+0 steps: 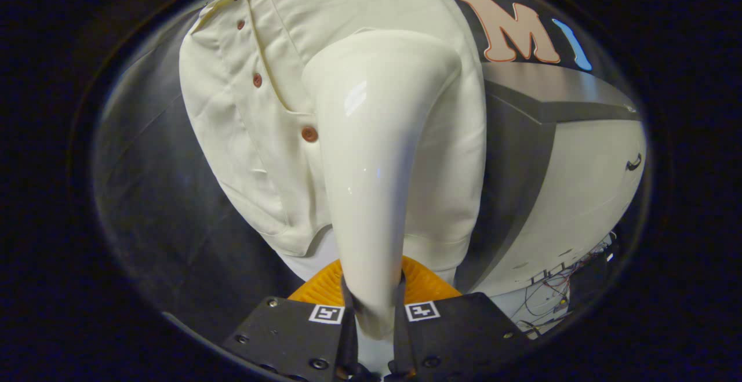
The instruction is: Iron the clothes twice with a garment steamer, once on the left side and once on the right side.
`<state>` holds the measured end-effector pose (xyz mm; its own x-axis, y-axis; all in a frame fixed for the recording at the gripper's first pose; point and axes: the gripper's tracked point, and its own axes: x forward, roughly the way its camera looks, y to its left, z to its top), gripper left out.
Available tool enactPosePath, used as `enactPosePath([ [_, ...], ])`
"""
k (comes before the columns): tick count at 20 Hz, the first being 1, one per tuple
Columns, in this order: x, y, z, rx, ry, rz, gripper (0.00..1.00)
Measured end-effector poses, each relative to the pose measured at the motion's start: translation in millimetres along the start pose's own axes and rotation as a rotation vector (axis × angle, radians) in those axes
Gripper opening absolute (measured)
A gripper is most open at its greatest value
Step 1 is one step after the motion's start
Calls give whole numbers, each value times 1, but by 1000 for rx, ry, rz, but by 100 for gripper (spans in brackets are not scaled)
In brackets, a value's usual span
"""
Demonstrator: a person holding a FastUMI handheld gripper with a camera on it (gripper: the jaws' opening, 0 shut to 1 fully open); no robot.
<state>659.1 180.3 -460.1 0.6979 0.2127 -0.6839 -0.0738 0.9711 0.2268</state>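
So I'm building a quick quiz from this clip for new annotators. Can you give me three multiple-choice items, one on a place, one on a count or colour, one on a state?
1. Where is the garment steamer?
A. between the tool's fingers
B. lying on the floor
C. hanging beside the shirt

2. How many brown buttons show on the cream shirt?
A. one
B. four
C. eight

3. What state is the tool in?
A. open, holding nothing
B. shut on the steamer's handle
C. shut on the shirt's hem

Answers: 1 A, its handle runs down between both fingers. 2 B, four buttons run down the placket. 3 B, both fingers press the handle's sides.
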Motion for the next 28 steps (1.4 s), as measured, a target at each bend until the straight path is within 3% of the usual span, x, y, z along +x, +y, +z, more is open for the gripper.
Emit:
enactPosePath([
  [6,-18,-11,-24,40,44,-15,24],
  [12,-74,-9,-46,85,17,-46,24],
  [21,-237,31,-81,33,-128,-149,25],
  [28,-366,43,-73,20,-295,-193,24],
])
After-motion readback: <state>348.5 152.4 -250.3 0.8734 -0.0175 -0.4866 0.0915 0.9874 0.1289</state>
